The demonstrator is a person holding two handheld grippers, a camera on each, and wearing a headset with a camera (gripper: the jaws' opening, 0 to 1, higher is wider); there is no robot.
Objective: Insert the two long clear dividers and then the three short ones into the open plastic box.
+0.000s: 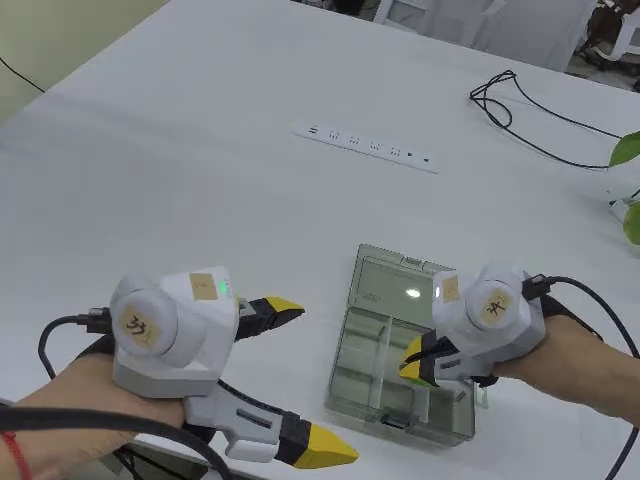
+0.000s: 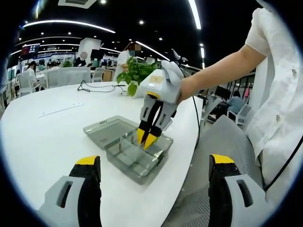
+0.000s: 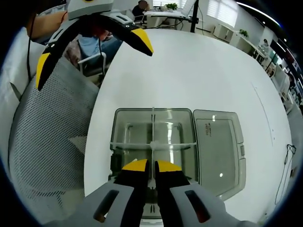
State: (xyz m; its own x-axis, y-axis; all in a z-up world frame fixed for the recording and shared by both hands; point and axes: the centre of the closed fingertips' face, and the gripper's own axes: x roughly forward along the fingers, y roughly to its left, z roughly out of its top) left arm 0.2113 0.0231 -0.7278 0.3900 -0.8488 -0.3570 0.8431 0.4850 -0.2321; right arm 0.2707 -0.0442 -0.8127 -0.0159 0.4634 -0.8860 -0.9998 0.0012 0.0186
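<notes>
1. The open plastic box [image 1: 358, 388] sits at the near right of the white table [image 1: 200, 150]. Its lid [image 1: 390, 285] lies flat on the far side.
2. The right gripper [image 1: 412, 368] dips into the box, and its body hides the box's right part in the head view.
3. In the right gripper view, the right gripper [image 3: 151, 166] has its jaws drawn almost together on the near end of a clear divider [image 3: 152, 125], which runs into the slit between them. The plastic is see-through, so the exact contact is hard to make out.
4. A second divider [image 3: 173, 144] crosses the first. The jaws cover the box's near wall.
5. The left gripper [image 1: 305, 378] hangs left of the box with its jaws spread wide and nothing between them.
6. In the head view the dividers are only faint lines.
7. A power strip [image 1: 365, 145] lies far across the table. A black cable [image 1: 510, 110] loops at far right, and plant leaves [image 1: 628, 150] are cut off by the right edge.
</notes>
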